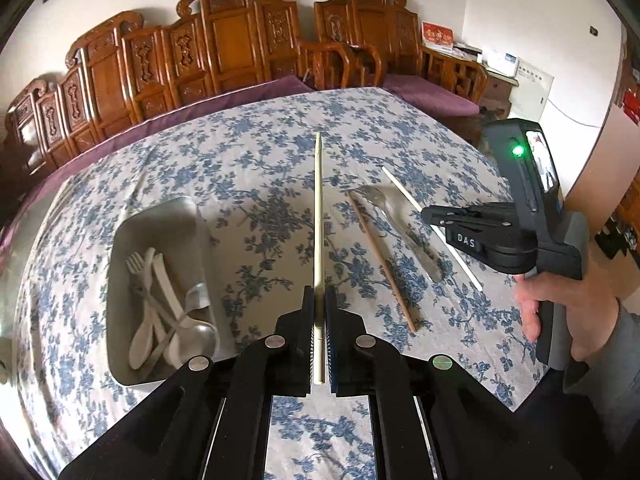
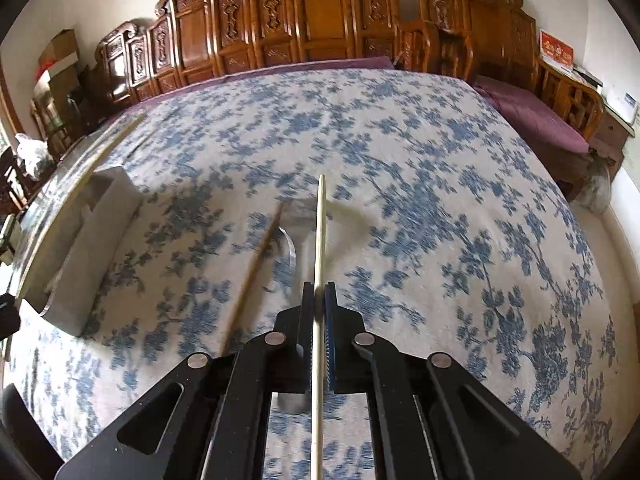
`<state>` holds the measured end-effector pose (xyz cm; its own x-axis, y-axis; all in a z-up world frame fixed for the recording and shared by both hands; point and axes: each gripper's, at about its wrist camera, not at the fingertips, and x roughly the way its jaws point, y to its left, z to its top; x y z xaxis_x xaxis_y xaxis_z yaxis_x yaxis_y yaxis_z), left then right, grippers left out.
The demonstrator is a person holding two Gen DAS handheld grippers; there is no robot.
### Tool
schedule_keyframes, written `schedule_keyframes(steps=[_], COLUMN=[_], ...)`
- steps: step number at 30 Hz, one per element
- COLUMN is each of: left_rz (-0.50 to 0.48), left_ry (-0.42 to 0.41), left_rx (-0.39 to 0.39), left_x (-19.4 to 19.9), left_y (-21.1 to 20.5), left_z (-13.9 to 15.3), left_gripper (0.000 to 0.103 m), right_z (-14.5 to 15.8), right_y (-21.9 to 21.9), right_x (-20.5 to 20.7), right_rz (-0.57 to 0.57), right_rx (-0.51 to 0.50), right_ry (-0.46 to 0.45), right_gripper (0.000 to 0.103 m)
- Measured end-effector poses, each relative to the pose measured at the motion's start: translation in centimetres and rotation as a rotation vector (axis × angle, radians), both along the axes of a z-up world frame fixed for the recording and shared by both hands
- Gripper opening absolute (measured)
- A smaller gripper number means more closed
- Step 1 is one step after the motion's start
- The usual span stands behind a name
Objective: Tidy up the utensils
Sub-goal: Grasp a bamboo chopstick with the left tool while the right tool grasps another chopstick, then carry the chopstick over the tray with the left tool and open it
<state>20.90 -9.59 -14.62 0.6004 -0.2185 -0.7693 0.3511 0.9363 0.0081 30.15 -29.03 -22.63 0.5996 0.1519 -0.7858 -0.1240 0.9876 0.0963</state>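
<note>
Left wrist view alone shows inside the metal tray point(image 1: 160, 224): white plastic forks and spoons point(image 1: 156, 312), heaped.

Left gripper point(image 1: 319, 312) pitched downward, pads clamped on a pale chopstick point(image 1: 318, 216).

Right gripper point(image 2: 319, 304), held by a hand point(image 1: 560, 316), is shut on a white chopstick point(image 2: 320, 232).

On the floral tablecloth point(image 1: 260, 168): a brown wooden chopstick point(image 1: 380, 260) beside a steel spoon point(image 1: 400, 224).

The right wrist view is motion-blurred: the brown chopstick point(image 2: 256, 276) and spoon point(image 2: 290, 248) smear; the tray point(image 2: 86, 248) is cut off left.
</note>
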Motion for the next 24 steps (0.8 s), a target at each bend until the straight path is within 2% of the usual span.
schedule_keyframes(steps=[4,13,17,24], left_rz=[0.024,0.073,0.091,0.147], left_ry=[-0.008,-0.011,0.012,0.055], left_rx=[-0.01,-0.007,0.009,0.03], left_x=[0.2,0.7,1.3,2.4], left_y=[1.4,4.9,6.7,9.9], left_z=[0.6,1.2,0.6,-1.1], left_gripper=[0.004,0.004,0.004,0.004], right_z=[1.7,5.7,7.1,7.7], right_y=[1.1,3.9,5.4,7.9], right_x=[-0.2,-1.1,-1.5,-1.9], right_rz=[0.036,0.096,0.131,0.184], right_rx=[0.041,0.042,0.041,0.041], right_ry=[-0.013,-0.07,-0.093,-0.097], right_gripper=[0.006,0.006,0.006,0.006])
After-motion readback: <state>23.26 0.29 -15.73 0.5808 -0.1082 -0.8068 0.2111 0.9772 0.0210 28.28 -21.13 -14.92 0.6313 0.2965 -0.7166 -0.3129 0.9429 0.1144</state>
